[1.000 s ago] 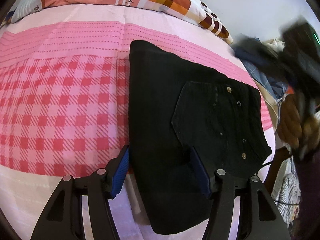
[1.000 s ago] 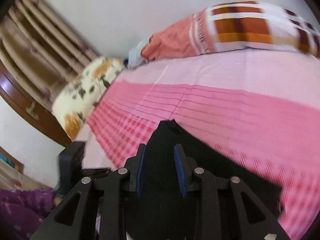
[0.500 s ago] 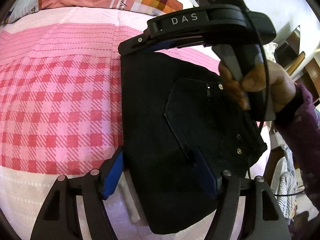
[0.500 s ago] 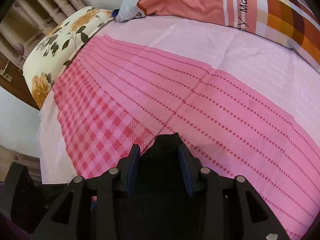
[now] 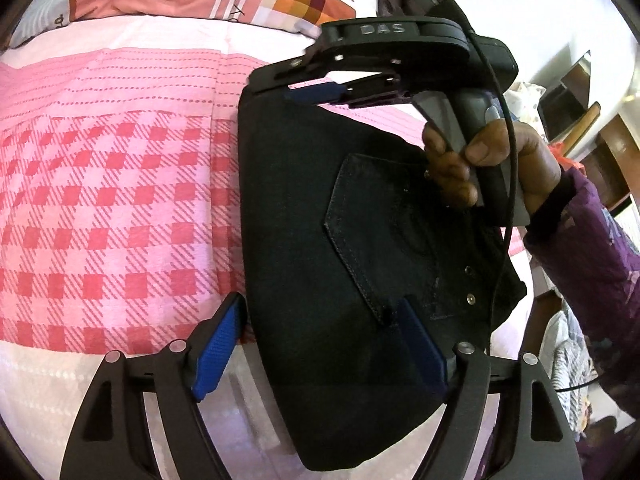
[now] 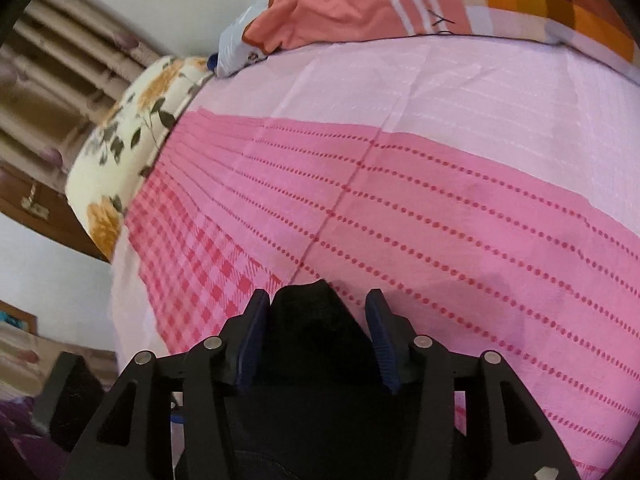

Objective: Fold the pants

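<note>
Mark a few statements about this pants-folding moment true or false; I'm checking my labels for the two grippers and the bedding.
1. The folded black denim pants lie on a pink checked bedsheet. True.
2. The left gripper is shut. False: its blue-padded fingers stand wide apart.
3. The right gripper straddles the pants' far corner. True.
4. The back pocket is hidden. False: it faces up.
5. A floral pillow lies on the pants. False: it sits at the bed's edge.
</note>
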A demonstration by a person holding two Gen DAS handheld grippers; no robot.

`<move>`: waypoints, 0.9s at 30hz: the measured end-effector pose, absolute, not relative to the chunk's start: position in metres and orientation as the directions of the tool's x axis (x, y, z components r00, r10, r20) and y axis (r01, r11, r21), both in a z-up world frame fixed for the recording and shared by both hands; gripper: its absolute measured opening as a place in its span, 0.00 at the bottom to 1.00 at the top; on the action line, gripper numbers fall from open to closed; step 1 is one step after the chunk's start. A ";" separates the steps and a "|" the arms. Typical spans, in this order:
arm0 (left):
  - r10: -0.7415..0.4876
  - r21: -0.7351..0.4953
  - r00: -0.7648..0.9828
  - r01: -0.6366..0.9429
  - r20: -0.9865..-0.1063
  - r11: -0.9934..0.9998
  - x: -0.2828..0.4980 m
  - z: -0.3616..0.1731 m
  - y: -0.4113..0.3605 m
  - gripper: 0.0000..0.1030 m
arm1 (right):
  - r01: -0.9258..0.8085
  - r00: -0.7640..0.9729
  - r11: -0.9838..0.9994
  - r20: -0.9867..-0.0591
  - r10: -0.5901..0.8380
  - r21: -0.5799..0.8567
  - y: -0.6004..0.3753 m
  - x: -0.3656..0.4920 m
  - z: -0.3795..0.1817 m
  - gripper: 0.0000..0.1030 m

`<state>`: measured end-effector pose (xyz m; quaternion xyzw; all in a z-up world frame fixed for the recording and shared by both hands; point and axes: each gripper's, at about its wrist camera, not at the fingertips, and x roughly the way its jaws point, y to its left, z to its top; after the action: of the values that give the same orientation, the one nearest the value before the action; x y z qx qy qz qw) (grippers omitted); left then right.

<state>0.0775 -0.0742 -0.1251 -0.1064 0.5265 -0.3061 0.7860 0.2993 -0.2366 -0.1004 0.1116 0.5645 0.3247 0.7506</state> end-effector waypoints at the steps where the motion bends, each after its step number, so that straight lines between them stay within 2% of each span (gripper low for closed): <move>1: -0.595 -0.493 0.259 0.366 -0.761 0.789 0.078 -0.125 -0.073 0.76 | -0.335 0.171 0.781 -0.781 0.601 0.528 -0.244 0.303 -0.100 0.46; 4: -0.589 -0.485 0.262 0.370 -0.764 0.793 0.077 -0.125 -0.073 0.77 | -0.272 0.218 0.776 -0.749 0.626 0.569 -0.267 0.308 -0.093 0.46; 7: -0.575 -0.463 0.267 0.381 -0.774 0.800 0.074 -0.125 -0.077 0.77 | -0.287 0.290 0.783 -0.729 0.620 0.551 -0.283 0.294 -0.073 0.46; 10: -0.576 -0.465 0.268 0.380 -0.772 0.800 0.074 -0.126 -0.078 0.78 | -0.249 0.370 0.761 -0.667 0.647 0.599 -0.316 0.264 -0.056 0.47; 14: -0.605 -0.509 0.253 0.356 -0.755 0.784 0.077 -0.126 -0.073 0.78 | -0.211 0.472 0.758 -0.614 0.632 0.618 -0.363 0.205 -0.043 0.61; 18: -0.631 -0.552 0.229 0.329 -0.741 0.767 0.087 -0.127 -0.062 0.78 | -0.135 0.524 0.760 -0.605 0.600 0.636 -0.408 0.139 -0.049 0.68; 23: -0.636 -0.564 0.209 0.315 -0.743 0.763 0.096 -0.127 -0.059 0.78 | -0.080 0.515 0.799 -0.662 0.545 0.596 -0.421 0.095 -0.067 0.71; 27: -0.623 -0.543 0.188 0.346 -0.759 0.765 0.100 -0.127 -0.068 0.78 | -0.016 0.520 0.765 -0.648 0.556 0.643 -0.435 0.083 -0.087 0.71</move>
<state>0.0996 -0.0678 -0.1267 -0.1257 0.5517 -0.3186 0.7605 0.0833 -0.4353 -0.0871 0.2949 0.4576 0.1743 0.8205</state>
